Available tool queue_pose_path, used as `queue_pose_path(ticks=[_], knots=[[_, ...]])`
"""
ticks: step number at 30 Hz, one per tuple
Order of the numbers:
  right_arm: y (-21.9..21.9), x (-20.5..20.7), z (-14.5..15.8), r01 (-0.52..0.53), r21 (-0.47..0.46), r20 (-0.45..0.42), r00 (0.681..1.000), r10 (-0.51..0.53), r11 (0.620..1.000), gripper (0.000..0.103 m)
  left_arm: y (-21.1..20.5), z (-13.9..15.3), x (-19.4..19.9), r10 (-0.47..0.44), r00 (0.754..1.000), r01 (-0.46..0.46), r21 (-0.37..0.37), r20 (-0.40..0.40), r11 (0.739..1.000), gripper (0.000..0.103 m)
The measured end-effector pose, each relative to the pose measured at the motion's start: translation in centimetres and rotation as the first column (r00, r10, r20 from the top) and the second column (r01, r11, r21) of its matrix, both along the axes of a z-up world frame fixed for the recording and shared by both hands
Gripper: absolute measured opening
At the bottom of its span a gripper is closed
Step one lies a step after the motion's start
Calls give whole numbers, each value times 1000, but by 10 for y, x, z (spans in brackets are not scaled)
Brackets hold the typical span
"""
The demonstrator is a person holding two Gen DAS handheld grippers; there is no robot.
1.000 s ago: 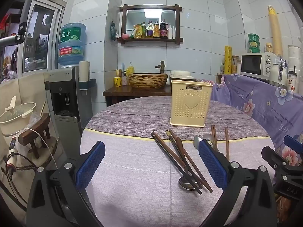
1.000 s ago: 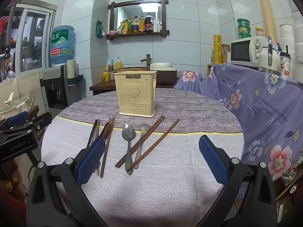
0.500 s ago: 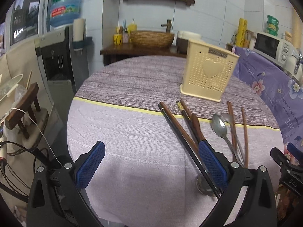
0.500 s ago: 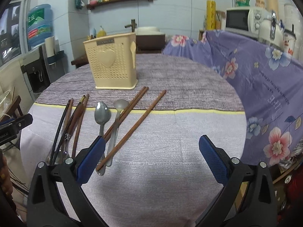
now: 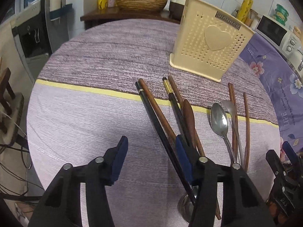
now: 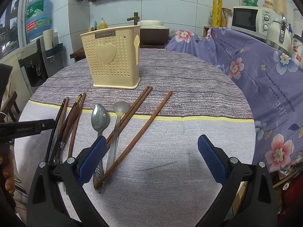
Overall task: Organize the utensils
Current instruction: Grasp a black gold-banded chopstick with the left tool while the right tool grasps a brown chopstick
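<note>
A cream perforated utensil holder [image 5: 210, 45] with a heart stands upright on the round table; it also shows in the right wrist view [image 6: 113, 56]. In front of it lie several chopsticks [image 5: 157, 117], a wooden spoon [image 5: 189, 117] and two metal spoons [image 5: 219, 121]. In the right wrist view the metal spoon [image 6: 99, 119], the ladle spoon [image 6: 119, 109] and brown chopsticks [image 6: 149, 124] lie side by side. My left gripper [image 5: 151, 157] is open, low over the cloth, its right finger beside the dark chopsticks. My right gripper [image 6: 151, 160] is open, just right of the spoons.
The table [image 6: 189, 94] has a purple and lilac cloth with a yellow stripe. A floral cloth [image 6: 265, 71] drapes furniture on the right, with a microwave [image 6: 251, 19] above. A water dispenser [image 6: 36, 62] stands at the left. A wooden counter with a basket bowl [image 5: 141, 1] stands behind.
Both grippers have dropped and tilted down toward the utensils. The left gripper's jaws have narrowed but remain open. The utensils have not moved.
</note>
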State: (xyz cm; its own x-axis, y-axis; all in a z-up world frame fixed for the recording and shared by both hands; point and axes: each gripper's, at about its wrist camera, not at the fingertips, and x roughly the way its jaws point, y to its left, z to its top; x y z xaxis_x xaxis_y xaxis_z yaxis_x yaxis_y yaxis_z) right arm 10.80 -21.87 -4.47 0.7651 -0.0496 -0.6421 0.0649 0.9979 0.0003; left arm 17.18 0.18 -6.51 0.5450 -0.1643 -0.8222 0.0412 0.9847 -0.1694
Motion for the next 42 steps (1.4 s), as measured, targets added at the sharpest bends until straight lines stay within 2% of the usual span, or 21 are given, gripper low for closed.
queue_pose_path(ticks=[5,12,16,19,21,25,27,33,35,37,42], knots=[[-1,3,0,1,2,-1,1000,-1,1000,96,-1,-5,8,0,999,0,-1,-34,1000,39],[-4,16,-5,-5,5,-31,1000,5,1000,96,3,-4,22,-9,998,11,42,-55,999,36],[-18,43,-12,46,45,-79,996,-42,998,83,3,-3,38,-12,997,16,52,-74,999,35],[-35,72,-21,95,128,-162,984,-74,987,67,3,-4,48,-13,997,18,62,-81,998,32],[-41,91,-23,121,166,-208,974,-85,979,61,3,-3,52,-12,996,18,64,-87,998,31],[-37,116,-22,142,127,-239,965,-109,982,50,3,-3,57,-9,996,15,69,-87,998,27],[-33,126,-25,143,129,-272,957,-104,981,40,3,-3,60,-9,996,16,83,-87,996,25],[-26,148,-26,150,100,-273,955,-118,984,34,-3,-4,72,-28,996,38,128,-79,991,21],[-27,157,-26,159,85,-280,951,-129,984,21,-6,-4,74,-38,996,49,144,-80,988,19],[-27,163,-27,158,76,-285,950,-131,984,14,-7,-4,76,-40,996,53,161,-80,986,15],[-29,173,-27,152,99,-290,950,-117,983,9,-7,-6,79,-56,995,69,170,-78,983,12]])
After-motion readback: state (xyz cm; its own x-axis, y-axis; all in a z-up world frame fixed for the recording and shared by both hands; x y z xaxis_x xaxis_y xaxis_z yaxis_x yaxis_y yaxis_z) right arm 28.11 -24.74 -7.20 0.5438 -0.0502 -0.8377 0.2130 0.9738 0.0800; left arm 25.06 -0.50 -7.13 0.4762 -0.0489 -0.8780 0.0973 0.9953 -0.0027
